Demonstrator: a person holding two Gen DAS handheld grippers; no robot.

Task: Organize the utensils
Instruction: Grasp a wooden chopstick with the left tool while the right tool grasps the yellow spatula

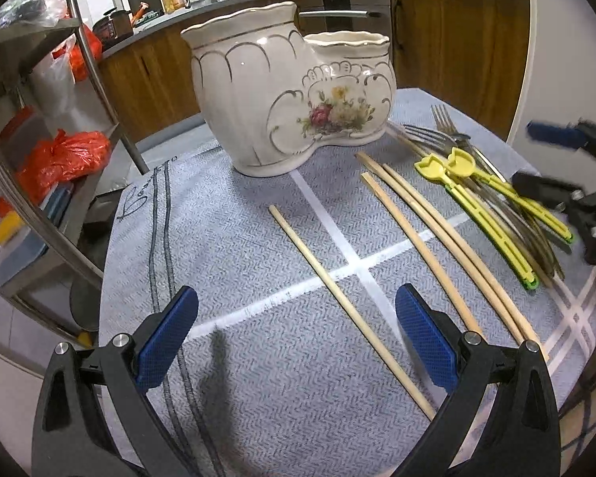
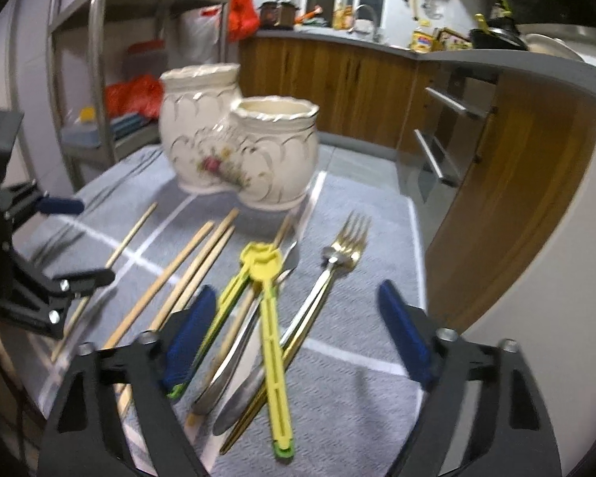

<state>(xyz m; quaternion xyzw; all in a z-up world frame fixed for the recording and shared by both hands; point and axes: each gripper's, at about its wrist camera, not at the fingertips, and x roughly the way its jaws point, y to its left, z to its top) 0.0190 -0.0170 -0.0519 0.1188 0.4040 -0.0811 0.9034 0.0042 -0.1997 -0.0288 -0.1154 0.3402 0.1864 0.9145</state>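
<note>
Looking through the left wrist view: left gripper (image 1: pixel 298 334) is hanging over the grey cloth (image 1: pixel 258 397) with its jaws spread wide and holding nothing; a single chopstick (image 1: pixel 349 306) is lying on the cloth between the blue pads (image 1: pixel 167 342), untouched. Sitting far centre is the cream two-pot ceramic holder (image 1: pixel 286 91), both pots looking empty from here. Right of the lone stick three more chopsticks (image 1: pixel 437 242) are lying side by side, then two yellow plastic picks (image 1: pixel 492 214) crossing over metal forks (image 1: pixel 445 127). Right gripper (image 1: pixel 552 159) is showing at the far right edge, blurred, jaws apart. Switching to the right wrist view, blurred: right gripper (image 2: pixel 294 330) is standing part-open over the cutlery pile, nothing pinched; its left pad is sitting just over one yellow pick (image 2: pixel 218 318), contact unclear. Between the jaws the other yellow pick (image 2: pixel 274 349), a gold-headed fork (image 2: pixel 345 246) and steel handles (image 2: pixel 234 369) are lying crossed. Holder (image 2: pixel 238 135) is standing beyond, far centre; left gripper (image 2: pixel 79 242) is showing at the left edge.
</note>
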